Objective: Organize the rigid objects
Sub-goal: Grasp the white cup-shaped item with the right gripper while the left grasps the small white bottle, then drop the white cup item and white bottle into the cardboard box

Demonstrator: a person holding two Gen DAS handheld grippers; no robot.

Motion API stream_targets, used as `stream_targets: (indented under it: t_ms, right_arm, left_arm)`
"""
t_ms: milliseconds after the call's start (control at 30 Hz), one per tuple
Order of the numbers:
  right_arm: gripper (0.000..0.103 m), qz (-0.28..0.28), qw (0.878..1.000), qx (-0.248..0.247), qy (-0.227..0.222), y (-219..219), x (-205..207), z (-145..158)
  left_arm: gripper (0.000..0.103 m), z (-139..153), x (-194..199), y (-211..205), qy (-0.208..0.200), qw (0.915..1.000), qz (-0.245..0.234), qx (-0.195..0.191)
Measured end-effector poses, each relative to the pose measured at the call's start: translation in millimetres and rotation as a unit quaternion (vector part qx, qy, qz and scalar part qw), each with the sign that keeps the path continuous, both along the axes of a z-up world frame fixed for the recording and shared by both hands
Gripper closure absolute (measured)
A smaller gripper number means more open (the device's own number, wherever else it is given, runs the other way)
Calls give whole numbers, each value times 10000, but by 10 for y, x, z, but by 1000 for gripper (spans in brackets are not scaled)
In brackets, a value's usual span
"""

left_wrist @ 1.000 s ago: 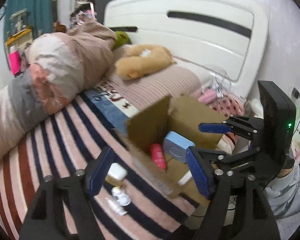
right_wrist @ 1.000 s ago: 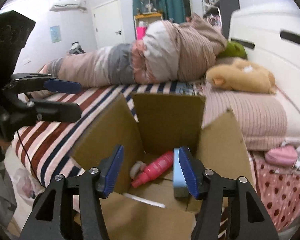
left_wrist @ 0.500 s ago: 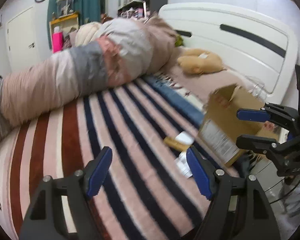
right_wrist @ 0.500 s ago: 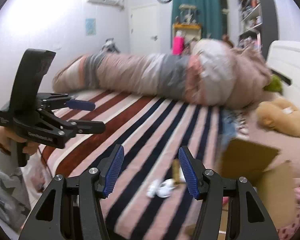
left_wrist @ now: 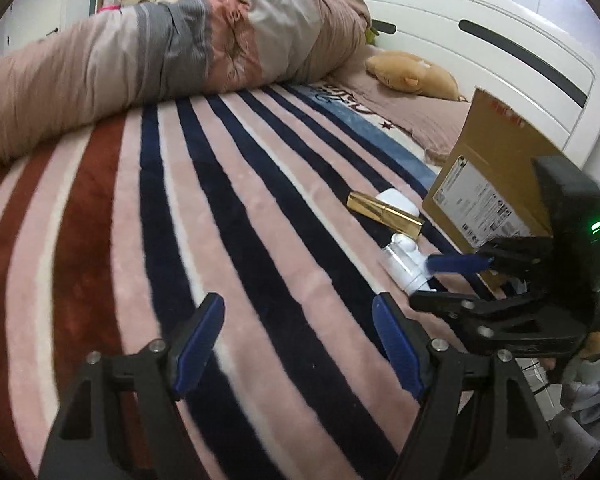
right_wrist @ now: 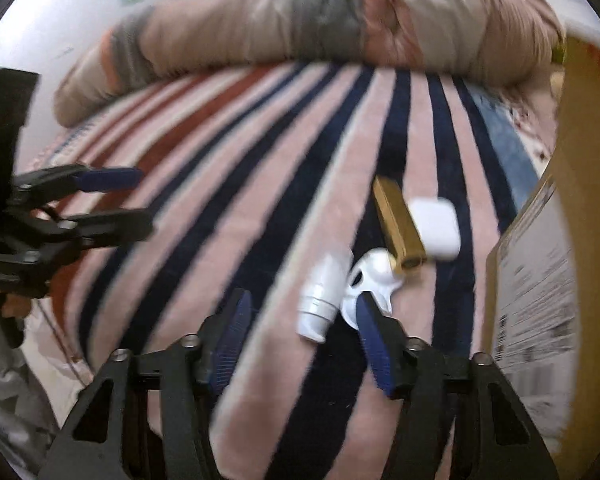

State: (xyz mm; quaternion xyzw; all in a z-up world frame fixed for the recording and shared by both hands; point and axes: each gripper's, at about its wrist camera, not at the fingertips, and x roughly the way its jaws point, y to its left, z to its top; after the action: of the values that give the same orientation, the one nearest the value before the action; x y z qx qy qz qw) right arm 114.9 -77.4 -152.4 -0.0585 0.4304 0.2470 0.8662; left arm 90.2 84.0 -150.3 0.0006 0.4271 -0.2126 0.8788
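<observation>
With both grippers empty and their jaws spread wide, the step in hand appears to be the approach to a fresh pick from the loose items on the striped blanket (left_wrist: 228, 216). Right gripper (right_wrist: 300, 340): low over the blanket, jaws parted, nothing between them; the white tube (right_wrist: 324, 296) lies just ahead, inside the line of the gap, with the white mask-shaped piece (right_wrist: 374, 280) touching or nearly touching the right-hand pad. Left gripper (left_wrist: 300, 344): hovering over bare stripes, jaws parted, well apart from the items. Gold bar (right_wrist: 398, 226): flat on the blanket, long axis running away from the right wrist camera and slightly leftward, its near end close to the mask piece. White case (right_wrist: 436, 228): beside the bar, on the side toward the cardboard box (right_wrist: 580, 216). Tube: long axis roughly parallel to the right gripper's fingers, its stepped, narrower end pointing toward the camera. All four items lie close together just beside the box wall. Judged next move: advance the right gripper so the pads straddle the tube across its short axis, then close. The blur in the right wrist view leaves exact contact uncertain.
</observation>
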Motion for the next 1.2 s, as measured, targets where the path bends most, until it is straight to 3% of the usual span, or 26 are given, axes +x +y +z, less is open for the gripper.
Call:
stream_targets:
  t_ms: [33,100,233,300,333,433,533,600,667,733,800,900,1033,1200]
  right_arm:
    - [83,-8,9999,-92,-58,17,25,-47]
    - [83,104,9996,-131,-222,75,33,-49]
    - [83,547,9958,708,180,137,96,-44]
    - [80,500,9939,952,228,95,91,4]
    - [74,320,9958,848,100,45,68,49]
    - [68,-206,9988,339,-303,-83,-4,119]
    - [64,-735,9964,-274,-327,-167,63,-25]
    - [60,-837,9963,-176,-109,-192,143,-156]
    - [57,-868,9958,241,128,-241,218,-264]
    - [57,-894,9957,248,15,-246,271,-302]
    - [70,-858,9962,16,-143,-206,281,-313]
    - [76,-723,9967,-255,-259,-108,268,-296]
    - [76,-500,9979,-135,-381,-107,108,-180]
    - [76,-62,9975,249,-660,-39,-211,183]
  left_arm:
    - [29,-14,8,-5,10,10000,-2,-8]
    - [29,-37,44,0,25,10000,-6,-29]
    - [29,-23,91,19,49,9999,32,-125]
    - [29,-9,99,-1,38,9999,18,-127]
    - [29,-10,112,-8,44,9999,12,-121]
    - [29,-42,111,-69,99,9998,-59,-136]
    - [29,-123,149,-203,254,9993,-171,-204]
    - [30,-201,190,-294,410,9983,-224,-358]
    - [30,-292,252,-392,610,9963,-241,-560]
    - [42,-386,292,-502,697,9960,-239,-504]
    - [68,-462,335,-572,729,9971,-106,-209]
    - [79,-443,335,-520,781,9967,116,-210]
    - [81,-371,252,-459,694,9975,106,-130]
    - [82,14,53,-282,324,9990,317,23]
